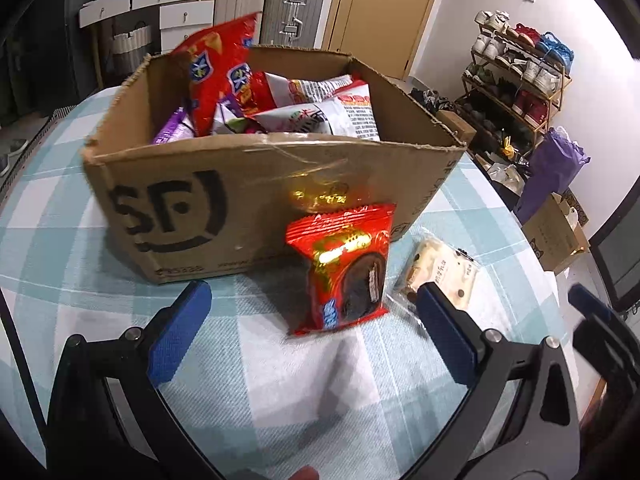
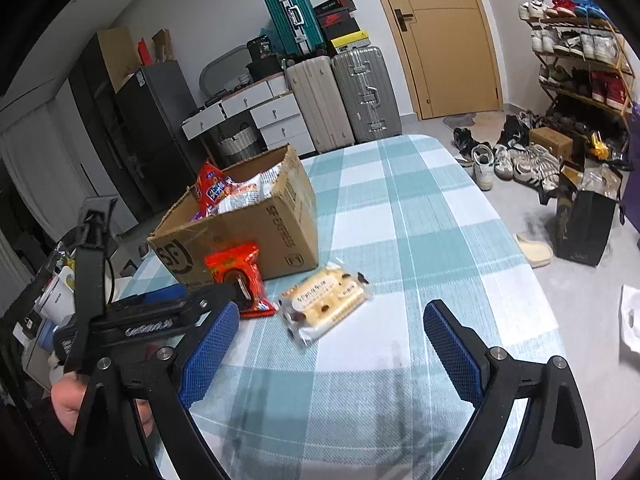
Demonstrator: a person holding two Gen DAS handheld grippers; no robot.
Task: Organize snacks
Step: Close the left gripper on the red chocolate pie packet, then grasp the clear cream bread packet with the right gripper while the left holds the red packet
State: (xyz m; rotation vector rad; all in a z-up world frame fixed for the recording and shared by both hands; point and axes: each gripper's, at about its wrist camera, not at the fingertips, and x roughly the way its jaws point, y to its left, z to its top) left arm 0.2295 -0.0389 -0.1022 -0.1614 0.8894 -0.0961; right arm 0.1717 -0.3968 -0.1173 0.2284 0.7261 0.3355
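Observation:
A cardboard box [image 1: 224, 196] marked SF stands on the checked tablecloth, holding several snack bags, a tall red one [image 1: 220, 76] sticking up. It also shows in the right wrist view [image 2: 276, 232]. A red chocolate-pie pack [image 1: 344, 272] leans against the box front; it also shows in the right wrist view [image 2: 240, 276]. A clear-wrapped pale pastry pack [image 1: 440, 272] lies to its right, also in the right wrist view [image 2: 324, 304]. My left gripper [image 1: 312, 340] is open, just short of the red pack. My right gripper [image 2: 332, 344] is open and empty, near the pastry pack.
The table [image 2: 420, 208] has a teal and white checked cloth. Suitcases [image 2: 344, 96], drawers and a door stand behind. A shoe rack [image 1: 516, 88] and floor clutter are at the right. The left gripper's body [image 2: 152, 316] crosses the right view's lower left.

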